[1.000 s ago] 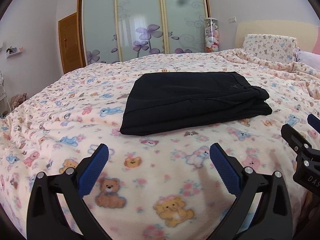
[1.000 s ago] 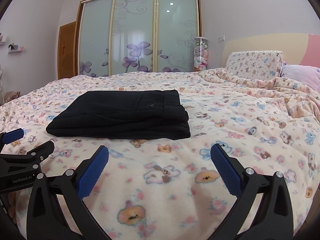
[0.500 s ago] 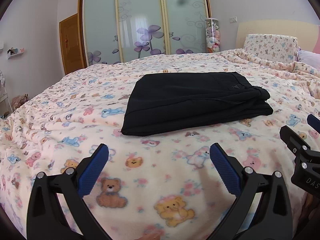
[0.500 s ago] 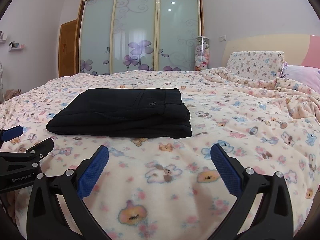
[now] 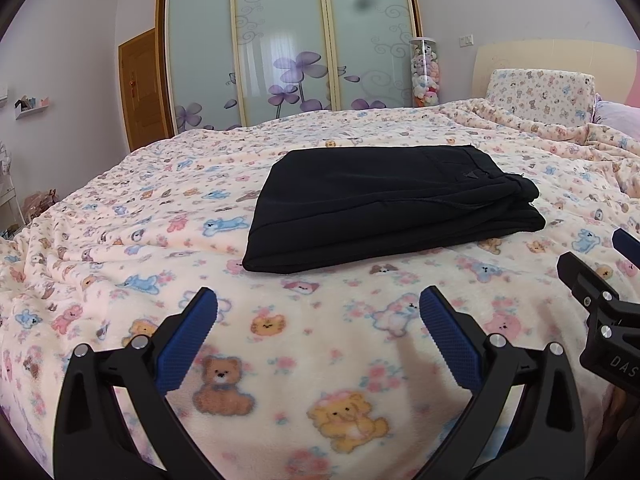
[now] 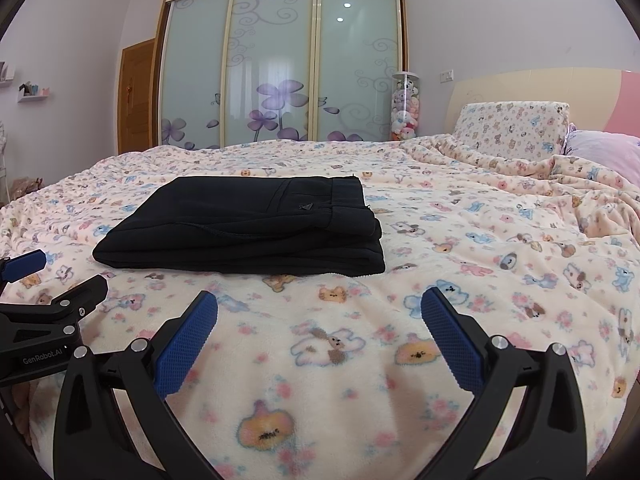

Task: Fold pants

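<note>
- Black pants (image 5: 384, 204): folded into a flat stack, centre of frame on the bear-print blanket (image 5: 120, 240); inner layers hidden
- Left gripper (image 5: 318, 316): released, jaws spread wide, empty, lower frame, short of the pants; body cut off by bottom edge
- Right gripper (image 6: 319, 316): released, empty, lower frame
- Wardrobe (image 6: 276, 68): upper centre, contents obscured by frosted glass

One pair of black pants (image 5: 384, 204) lies folded at frame centre. Two grippers show: the left gripper (image 5: 318, 320) at the bottom, the right gripper (image 6: 319, 322) likewise. One blanket (image 5: 120, 240), three wardrobe panels (image 6: 272, 72), one jar of plush toys (image 6: 405, 108) upper right.
</note>
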